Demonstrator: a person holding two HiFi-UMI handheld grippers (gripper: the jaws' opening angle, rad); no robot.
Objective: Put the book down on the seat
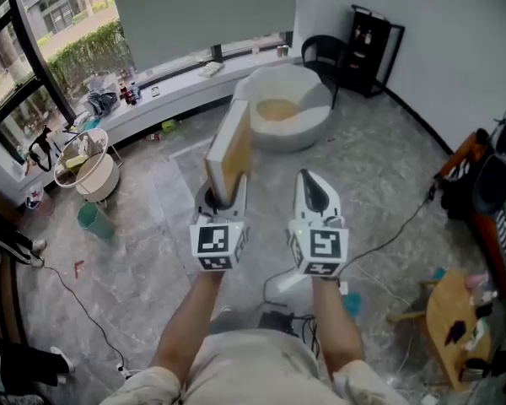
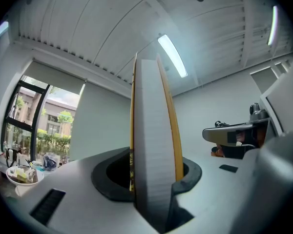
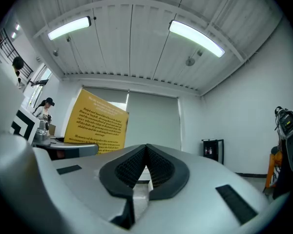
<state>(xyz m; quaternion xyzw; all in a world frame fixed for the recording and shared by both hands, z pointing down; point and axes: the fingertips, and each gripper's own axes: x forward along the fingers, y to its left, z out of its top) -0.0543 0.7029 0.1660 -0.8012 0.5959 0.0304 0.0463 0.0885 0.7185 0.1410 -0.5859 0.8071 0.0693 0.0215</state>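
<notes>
A thick book [image 1: 229, 150] with a yellow cover stands upright on its edge in my left gripper [image 1: 222, 194], which is shut on its lower end. In the left gripper view the book's white page block [image 2: 154, 145] fills the gap between the jaws of that gripper [image 2: 154, 189]. The seat [image 1: 287, 108], a round white tub chair with a tan cushion, sits on the floor beyond the book. My right gripper [image 1: 314, 194] is held beside the left one, shut and empty. The right gripper view shows this gripper [image 3: 146, 167] with its pads meeting, and the book's printed yellow cover [image 3: 95, 123] at the left.
A black chair [image 1: 325, 53] and a black shelf [image 1: 373, 36] stand behind the seat. A white basket [image 1: 88, 167] and a green cup [image 1: 95, 220] are at the left. A wooden stool [image 1: 451, 310] and bags are at the right. Cables run across the floor [image 1: 135, 268].
</notes>
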